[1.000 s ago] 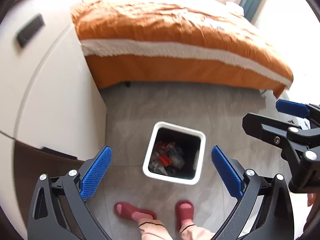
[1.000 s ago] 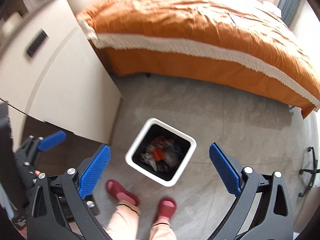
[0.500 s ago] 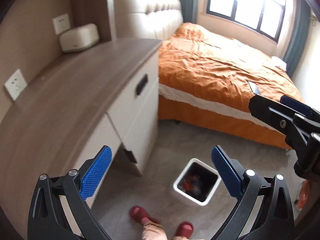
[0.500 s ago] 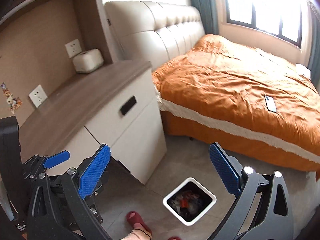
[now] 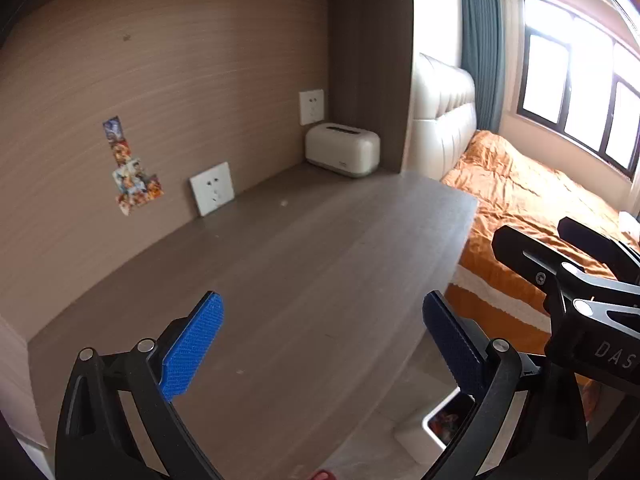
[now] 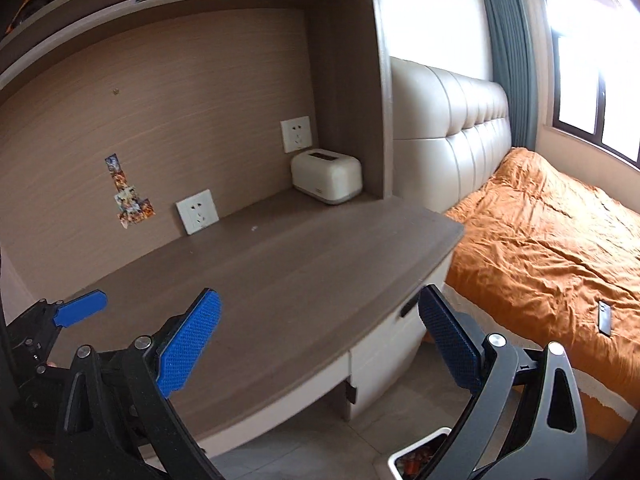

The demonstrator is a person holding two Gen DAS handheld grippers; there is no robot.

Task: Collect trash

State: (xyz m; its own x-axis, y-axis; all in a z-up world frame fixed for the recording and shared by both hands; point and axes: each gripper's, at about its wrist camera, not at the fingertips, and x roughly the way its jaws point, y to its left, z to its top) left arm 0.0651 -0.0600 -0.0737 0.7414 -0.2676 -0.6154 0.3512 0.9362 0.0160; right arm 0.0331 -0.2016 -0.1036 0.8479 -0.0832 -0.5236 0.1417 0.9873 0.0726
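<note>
Left wrist view: the left gripper [image 5: 320,344] is held over the brown wood-grain desk top [image 5: 304,264] with its blue-padded jaws spread wide and nothing between them. In the right wrist view the right gripper [image 6: 316,340] is likewise held wide open and empty, over the desk's front edge.

No loose trash can be made out on the desk; only two tiny pale specks [image 5: 284,203] are seen on the wood, too small to identify. The only trash in view lies in the white square waste bin [image 5: 434,426] on the pale tiled floor [image 6: 304,432], where red and mixed-coloured scraps [image 5: 448,424] are glimpsed; how full it is cannot be told, since most of it is hidden behind the gripper frames. The bin is placed below and to the right of both grippers, past the desk's front edge, so the right gripper is judged the nearer. The bin's opening is turned straight up, so any drop would have to be made from above.

At the back of the desk a cream rounded tissue box [image 6: 326,176] is set in the corner, with nothing seen in its top slot, and a white wall socket plate [image 6: 197,211] is seen at the back panel. A small dark phone-like slab [image 6: 605,317] is left on the orange bedspread [image 6: 552,240]. The collecting is judged to be largely done, or a fresh item is being sought.
</note>
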